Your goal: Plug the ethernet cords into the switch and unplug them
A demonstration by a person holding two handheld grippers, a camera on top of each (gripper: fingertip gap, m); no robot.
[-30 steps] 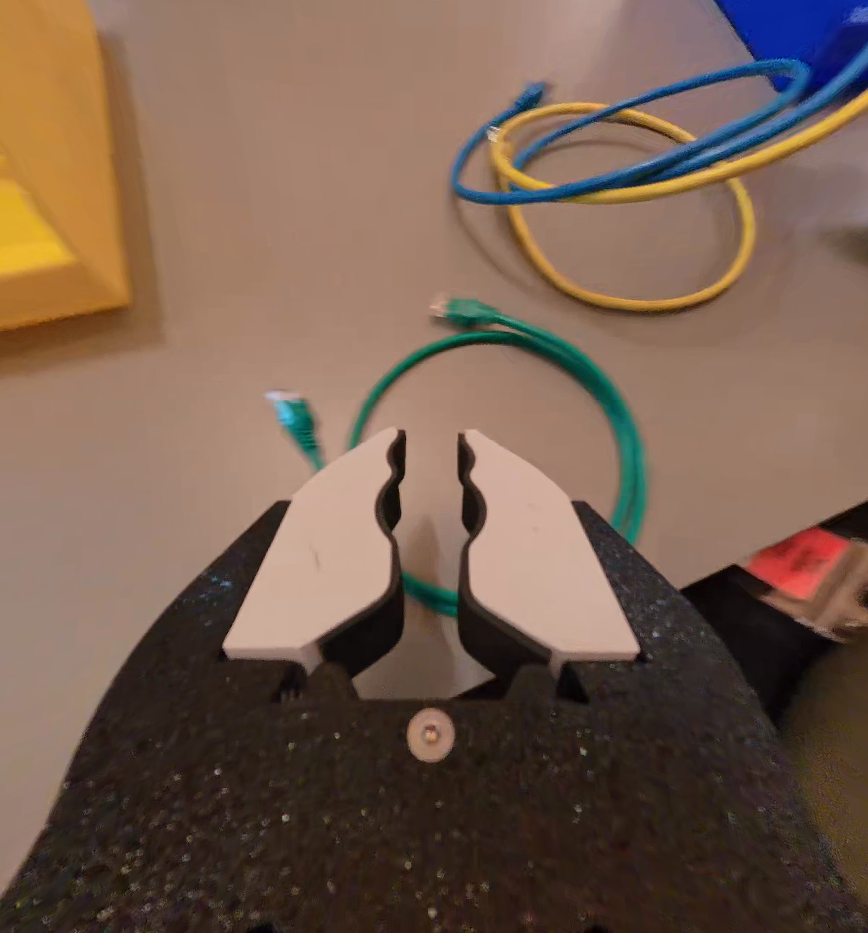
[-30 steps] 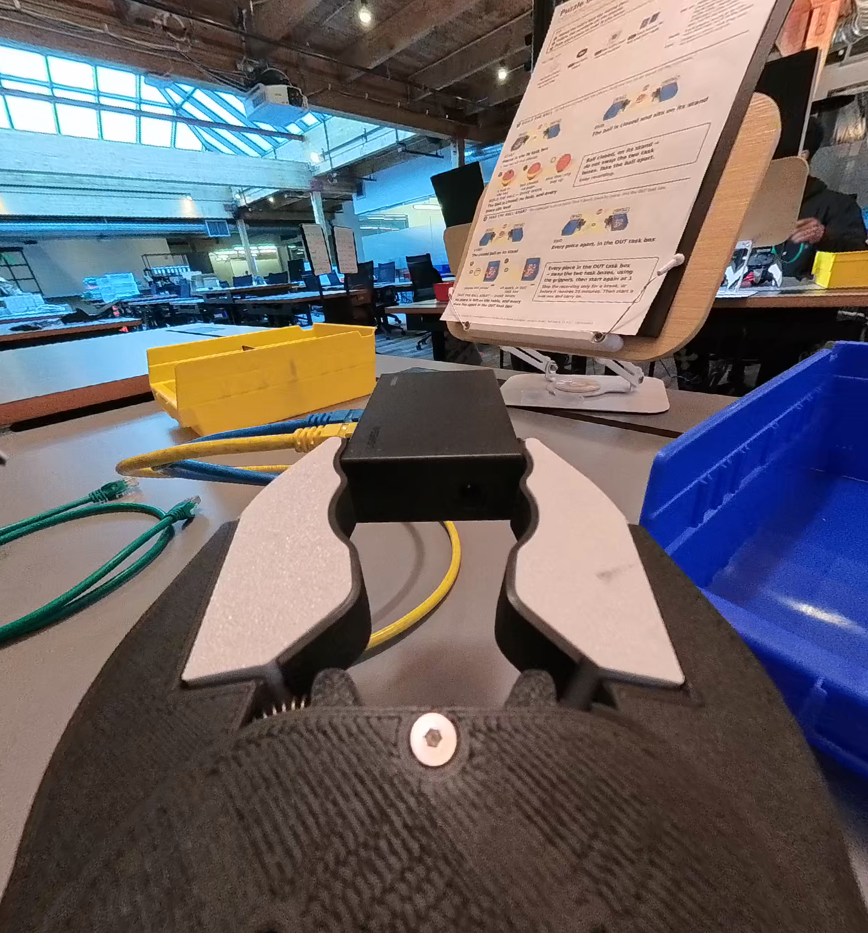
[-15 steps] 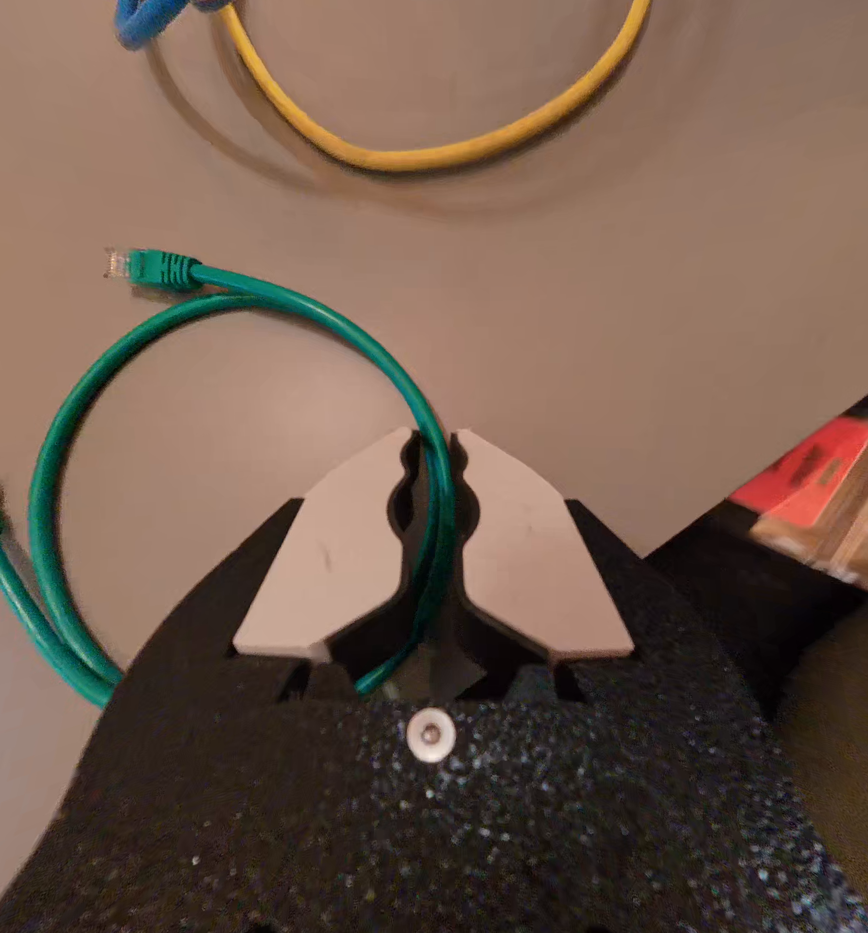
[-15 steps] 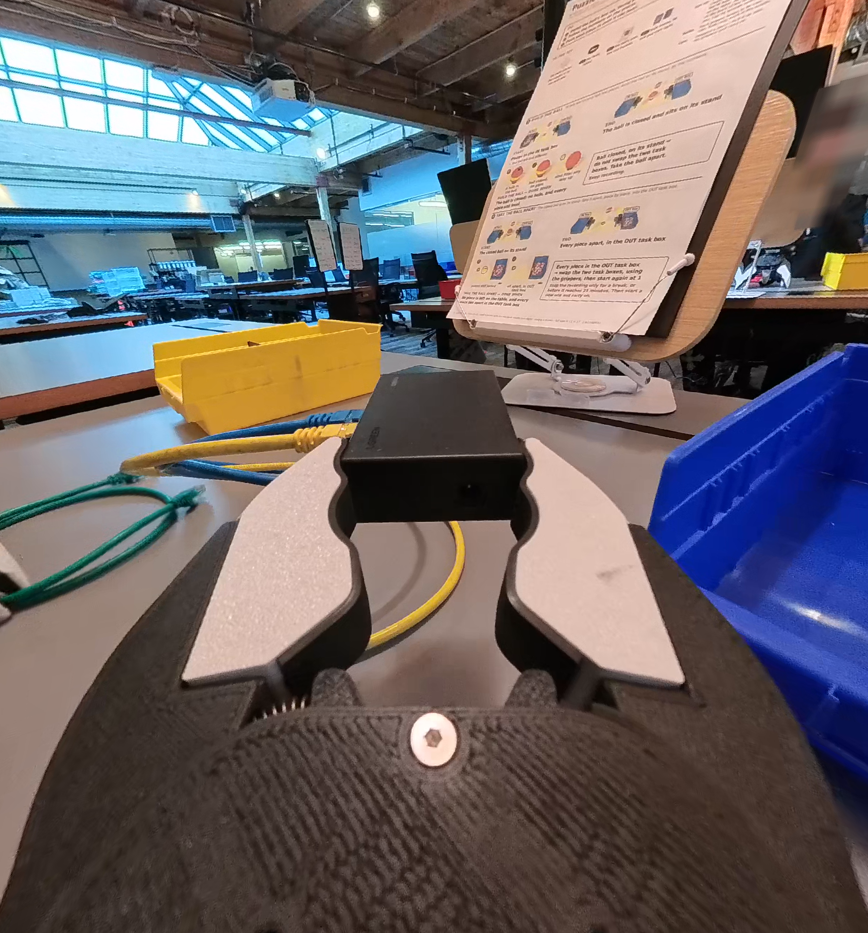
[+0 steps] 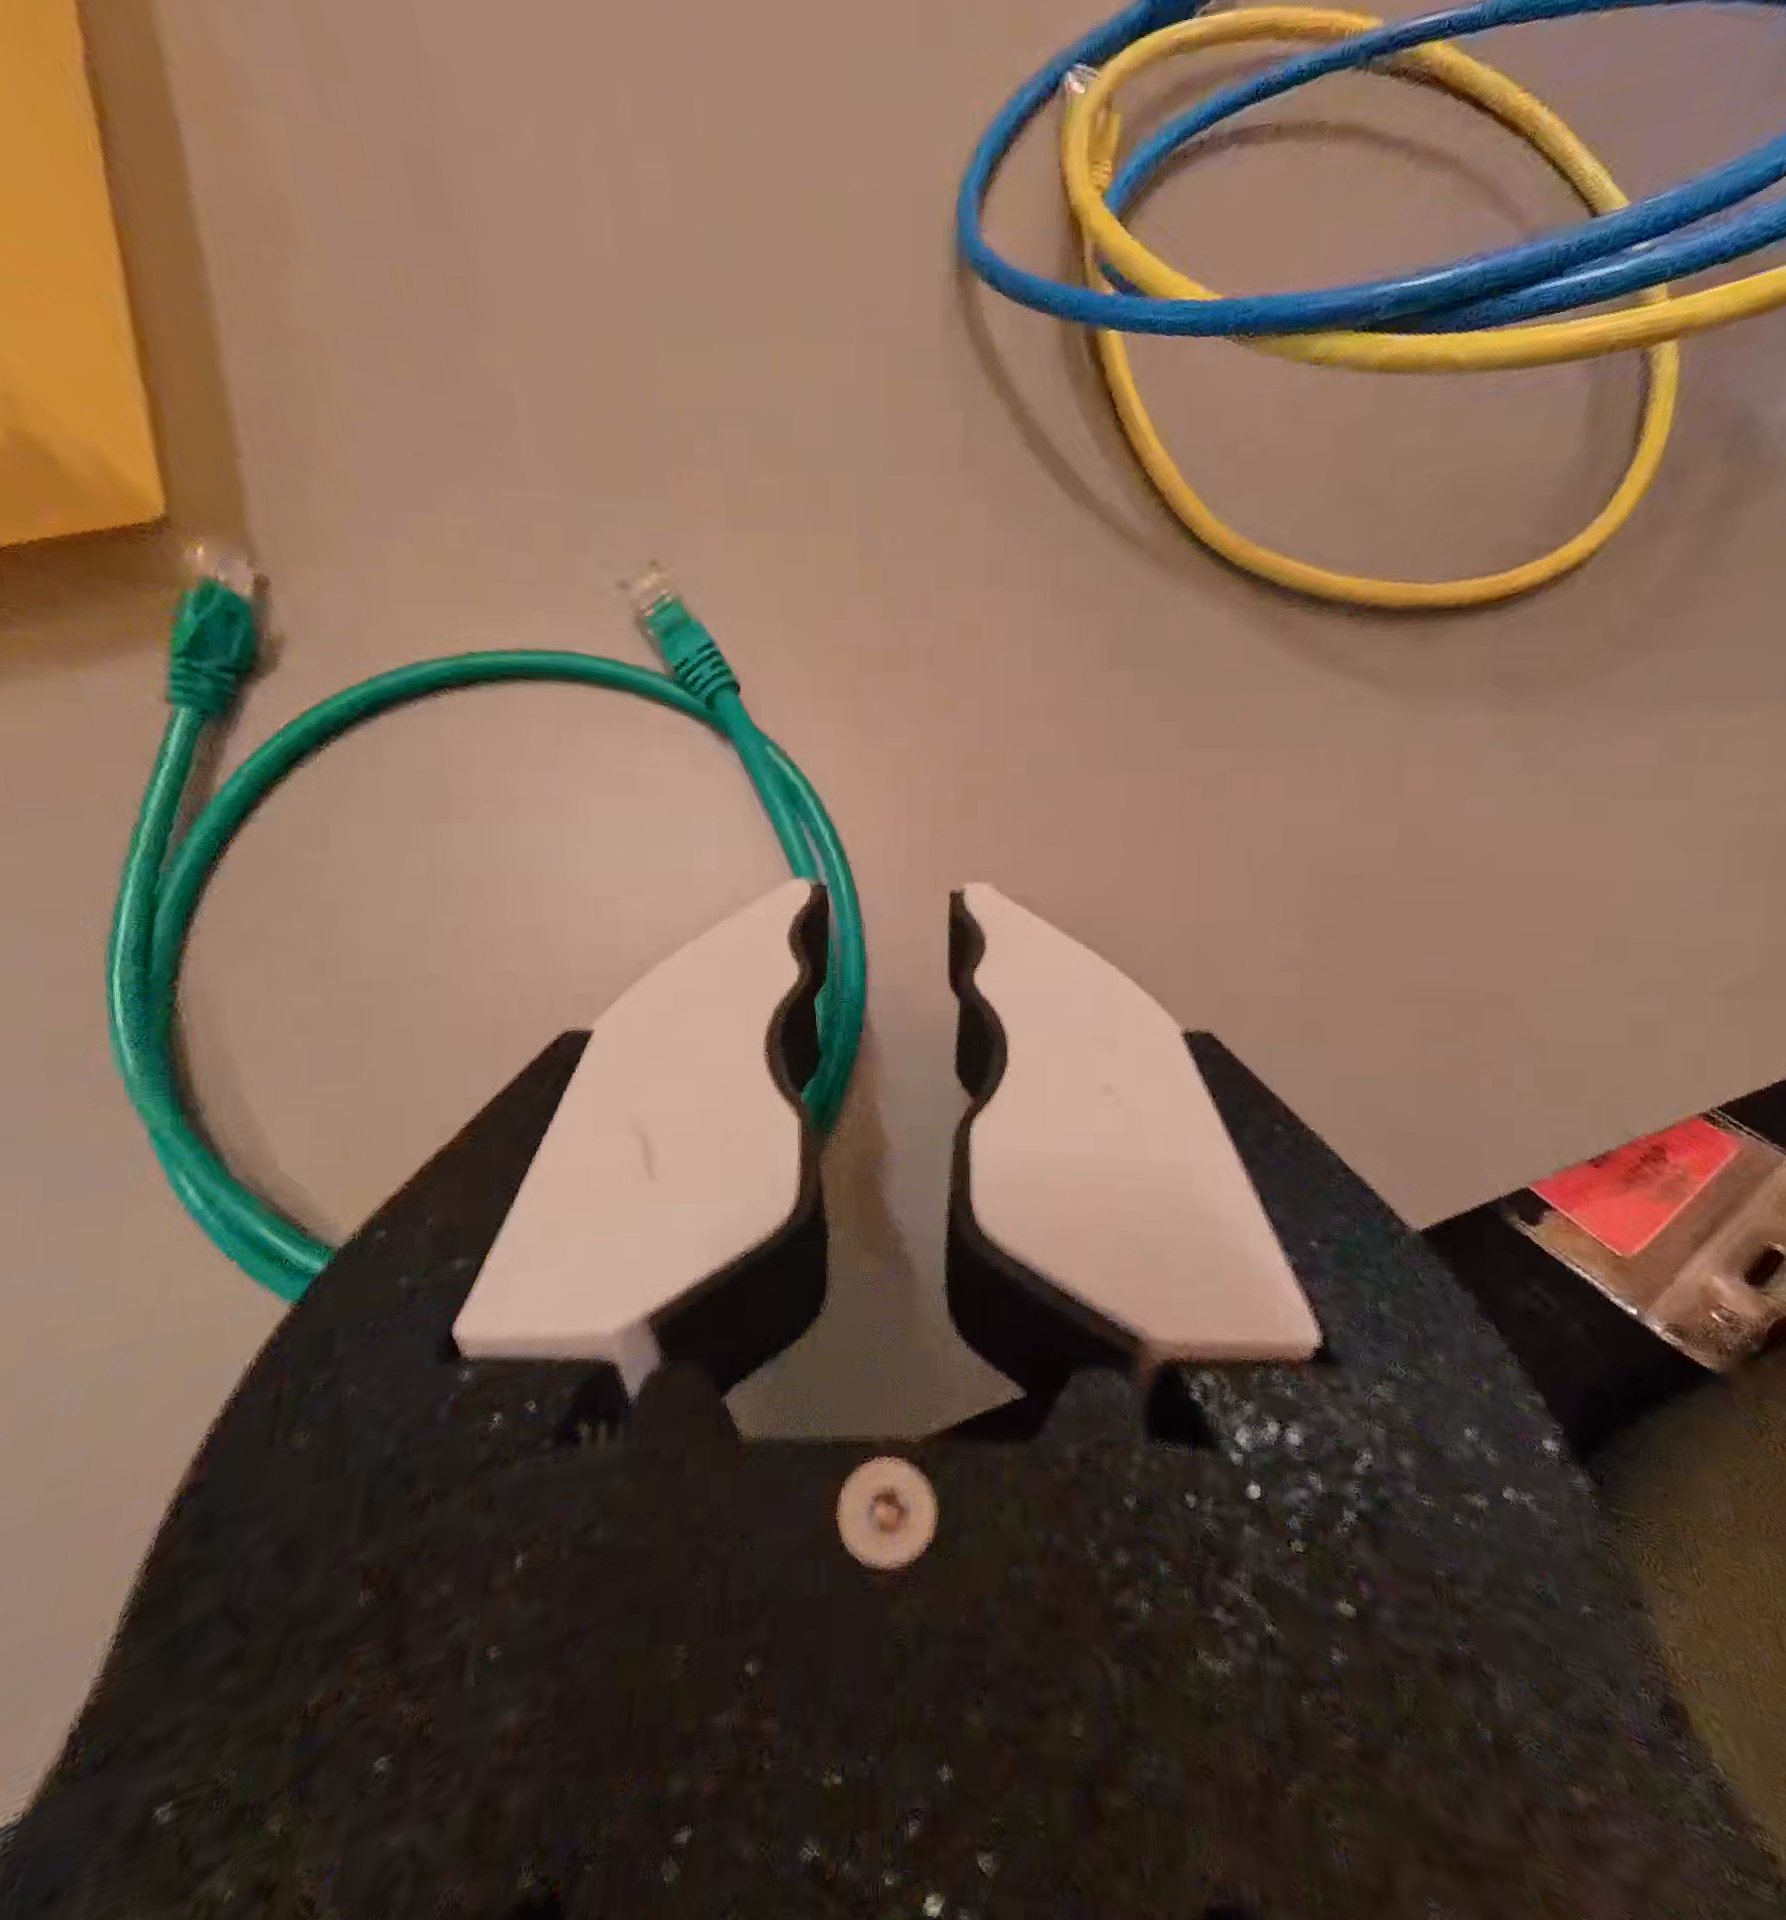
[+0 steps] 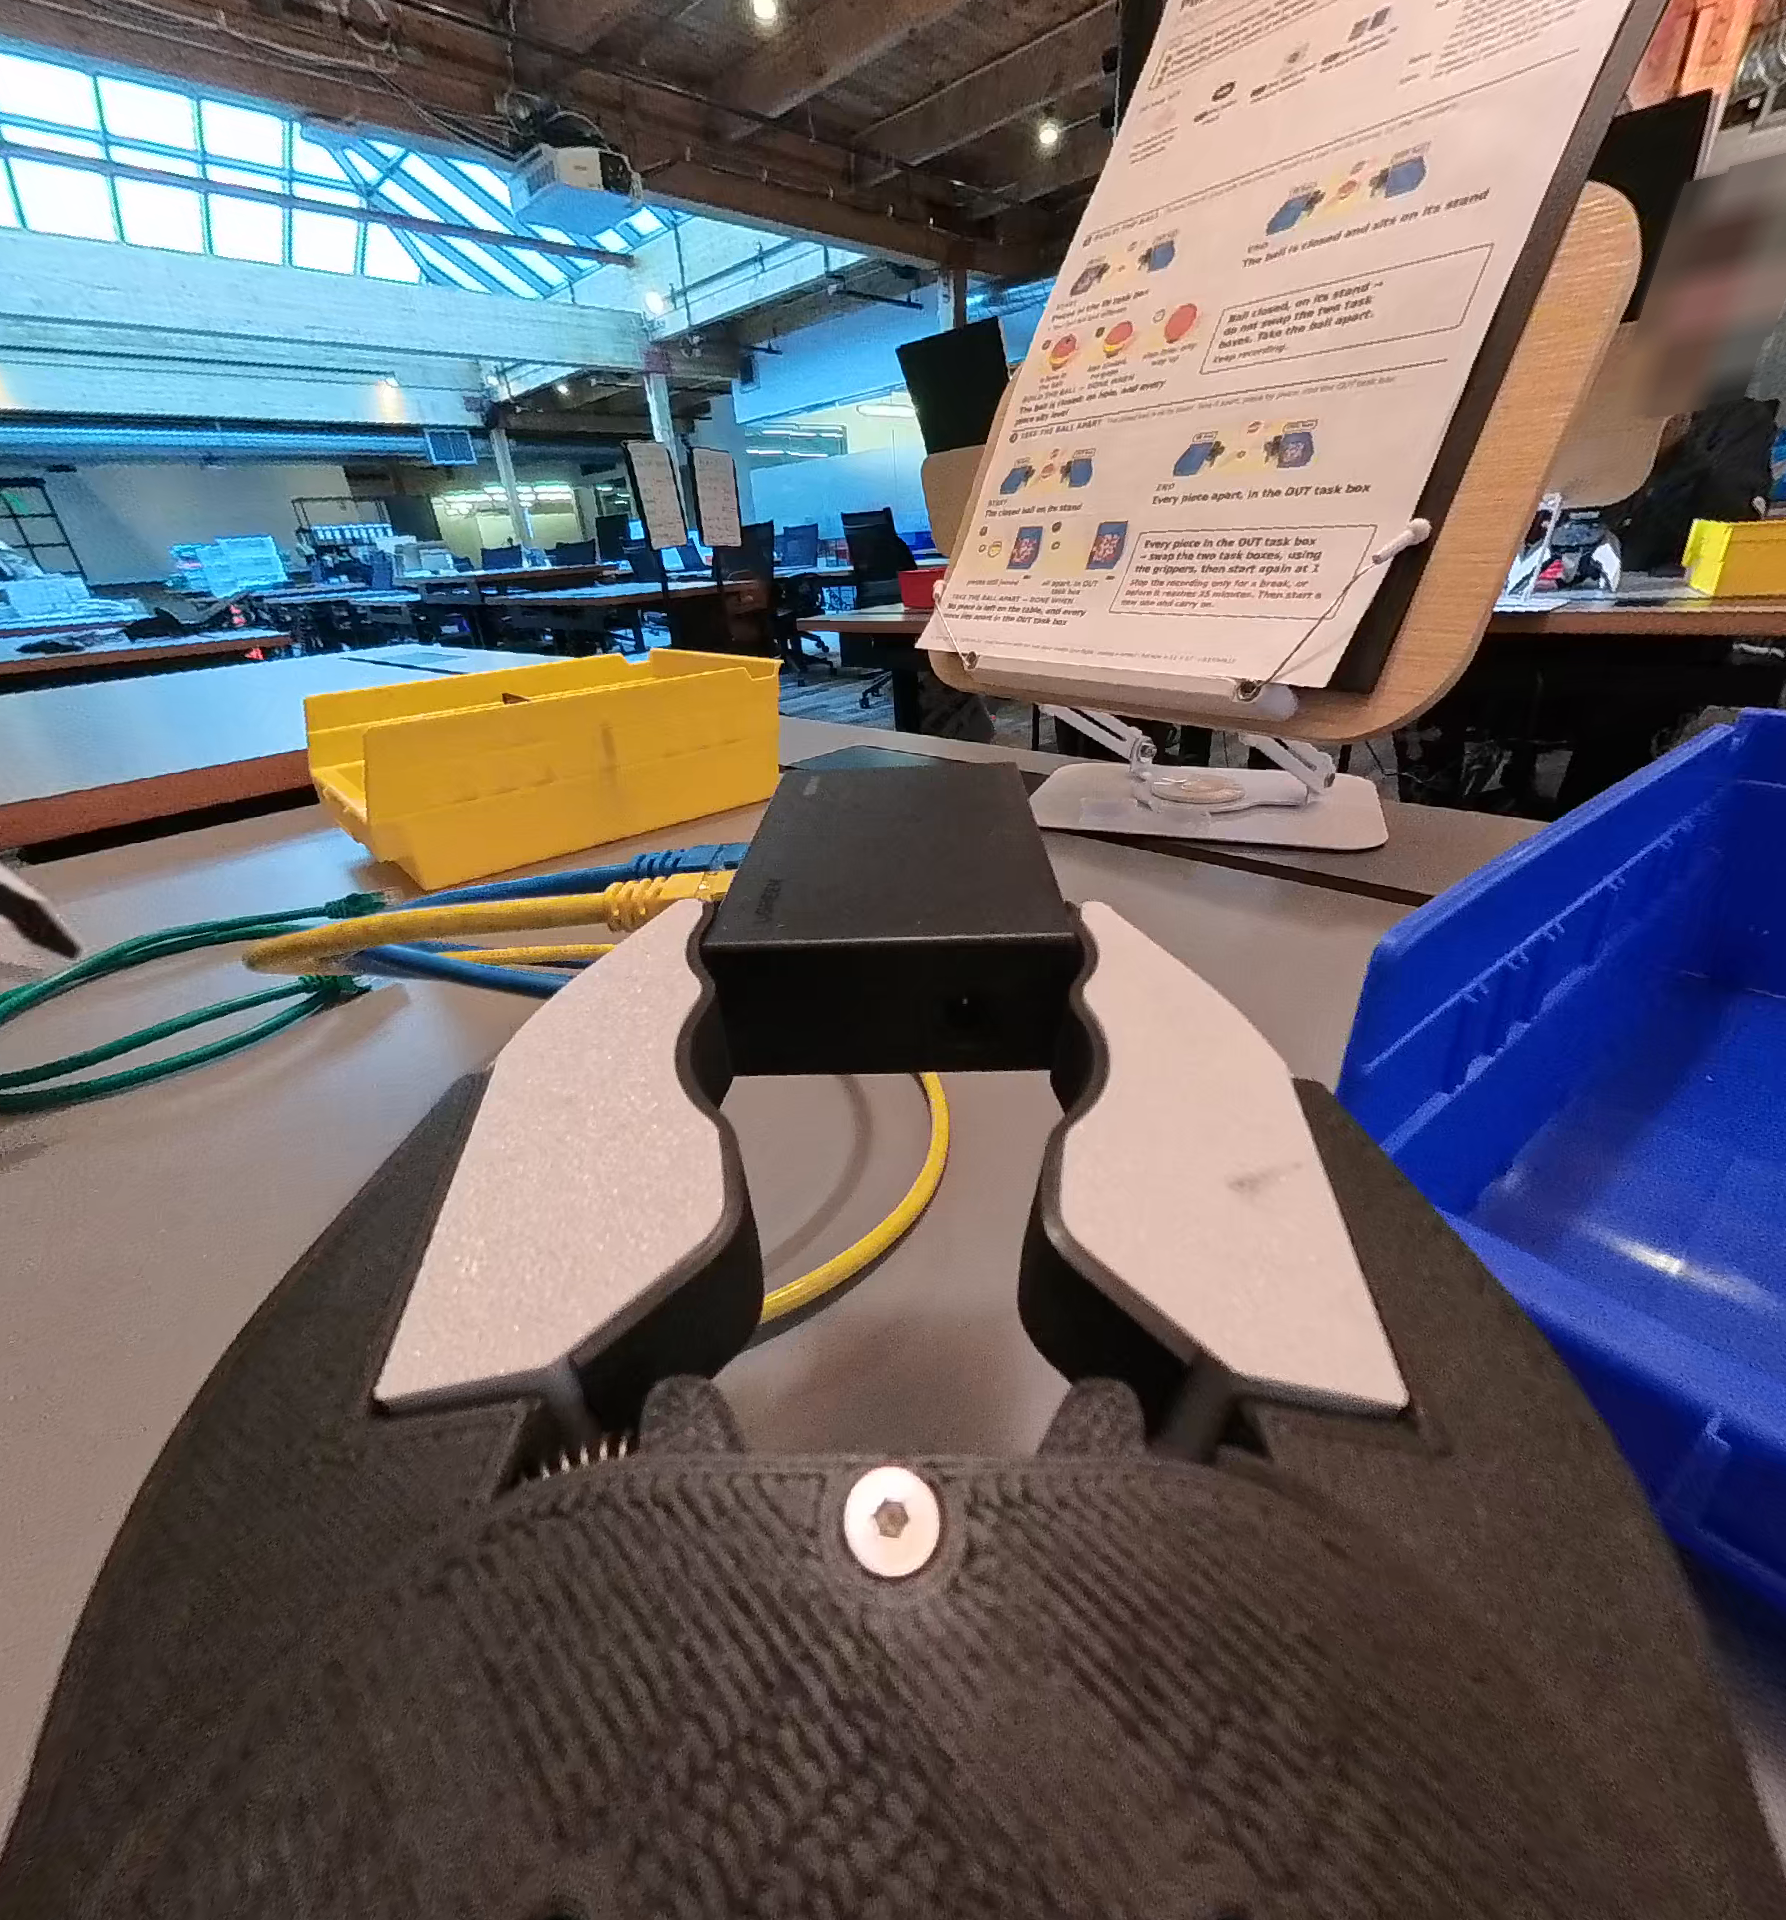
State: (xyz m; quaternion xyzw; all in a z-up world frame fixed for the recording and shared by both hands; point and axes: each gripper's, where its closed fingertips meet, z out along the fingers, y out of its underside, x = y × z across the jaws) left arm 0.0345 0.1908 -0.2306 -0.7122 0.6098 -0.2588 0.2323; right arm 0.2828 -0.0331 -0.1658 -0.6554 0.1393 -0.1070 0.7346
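Half a second ago the left gripper [image 5: 887, 904] pinched the green cord [image 5: 146, 997]; now its jaws are spread and empty, the cord's loop just beside the left finger. On the tabletop [image 5: 660, 312], a blue bin [image 6: 1595, 1039] sits right of the switch [image 6: 894, 883], a yellow bin [image 6: 556, 758] behind the cords. The right gripper [image 6: 889, 940] clamps the black switch by its sides. Yellow cord [image 6: 473, 920] and blue cord [image 6: 546, 883] are plugged into its left side. Both green plugs lie loose.
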